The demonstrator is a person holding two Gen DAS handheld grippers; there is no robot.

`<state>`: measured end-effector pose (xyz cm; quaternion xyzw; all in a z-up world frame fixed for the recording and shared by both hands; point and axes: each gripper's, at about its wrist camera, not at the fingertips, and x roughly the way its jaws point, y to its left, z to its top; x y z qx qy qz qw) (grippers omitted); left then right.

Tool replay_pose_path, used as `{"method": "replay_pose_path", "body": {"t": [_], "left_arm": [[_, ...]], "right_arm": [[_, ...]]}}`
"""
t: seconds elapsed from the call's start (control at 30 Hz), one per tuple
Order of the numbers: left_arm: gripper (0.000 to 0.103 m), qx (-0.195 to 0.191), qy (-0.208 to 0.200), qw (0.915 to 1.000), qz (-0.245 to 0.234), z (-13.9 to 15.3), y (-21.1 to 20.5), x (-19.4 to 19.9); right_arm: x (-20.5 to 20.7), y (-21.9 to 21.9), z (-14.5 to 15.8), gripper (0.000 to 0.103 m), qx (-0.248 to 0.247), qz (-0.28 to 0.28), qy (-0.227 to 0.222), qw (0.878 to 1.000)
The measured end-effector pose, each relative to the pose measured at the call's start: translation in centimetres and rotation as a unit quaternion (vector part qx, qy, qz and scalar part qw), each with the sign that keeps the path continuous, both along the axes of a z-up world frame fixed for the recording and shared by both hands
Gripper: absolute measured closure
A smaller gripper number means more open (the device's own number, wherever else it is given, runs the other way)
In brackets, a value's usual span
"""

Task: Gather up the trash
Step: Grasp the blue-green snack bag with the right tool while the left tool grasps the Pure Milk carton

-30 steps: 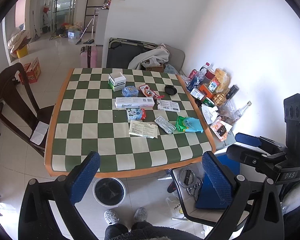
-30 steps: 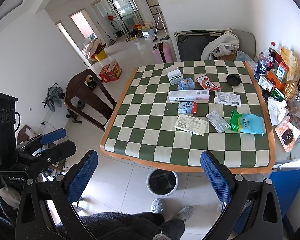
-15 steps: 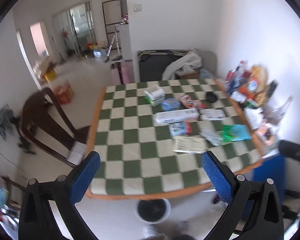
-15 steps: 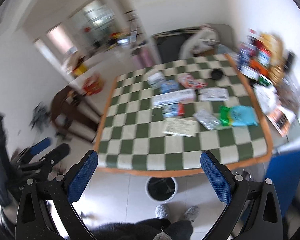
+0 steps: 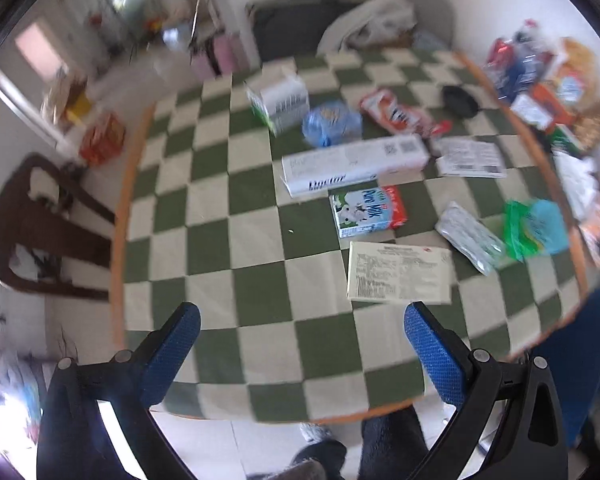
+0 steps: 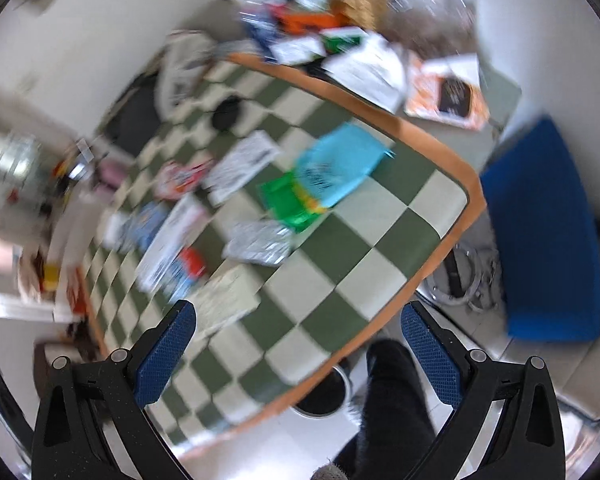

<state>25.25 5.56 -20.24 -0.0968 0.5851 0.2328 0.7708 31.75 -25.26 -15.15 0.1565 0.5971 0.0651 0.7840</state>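
Trash lies on the green-and-white checkered table (image 5: 236,264): a printed paper sheet (image 5: 398,278), a milk carton (image 5: 366,212), a long white box (image 5: 354,164), a silver foil pack (image 5: 468,238), a green and blue bag (image 5: 536,232), a blue wrapper (image 5: 332,122) and a red wrapper (image 5: 400,114). My left gripper (image 5: 300,344) is open and empty above the table's near edge. My right gripper (image 6: 298,340) is open and empty above the table's right front corner; its view is blurred and tilted, showing the bag (image 6: 332,168) and foil pack (image 6: 260,242). A round bin (image 6: 324,396) stands on the floor under the table edge.
A dark wooden chair (image 5: 40,224) stands left of the table. Bottles and packets (image 5: 540,80) crowd the shelf at the right. A blue seat (image 6: 540,240) stands right of the table. A white box (image 5: 280,100) and black lid (image 5: 460,100) sit at the back.
Both grippers have moved forward and down toward the table. The right one has swung toward the table's right front corner and tilted. Both stay open.
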Motion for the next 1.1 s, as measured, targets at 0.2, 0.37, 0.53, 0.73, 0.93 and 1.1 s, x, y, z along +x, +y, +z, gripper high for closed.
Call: {"method": "replay_pose_path", "body": {"t": [0.2,0.37,0.53,0.73,0.93,1.1], "left_arm": [[0.0,0.027,0.072,0.997,-0.011,-6.3,1.5,6.7],[0.0,0.095,0.123,0.978,-0.139,-9.7,0.9,11.6],[0.0,0.096,0.169,0.9456,-0.261,-12.8,-0.5,14.4],[0.0,0.08,0.185,0.9136,-0.353,-13.3,-1.7,15.9],[0.001,0.039,0.202,0.8873,-0.413,-13.8,-4.5,16.0],[0.013,0.04,0.223,0.8809,-0.416,-16.0,-5.4,16.0]], "right_arm": [[10.6,-0.6,-9.7,0.0,-0.018,-0.061,0.09,0.994],[15.8,-0.8,-15.6,0.0,-0.007,-0.112,0.156,0.981],[18.6,0.4,-19.6,0.0,0.007,-0.149,0.19,0.97],[19.8,3.0,-21.1,0.007,-0.013,-0.115,0.191,0.975],[20.2,5.2,-20.3,0.049,0.009,-0.06,0.163,0.985],[20.6,6.9,-19.9,0.071,0.036,-0.027,0.159,0.986]]}}
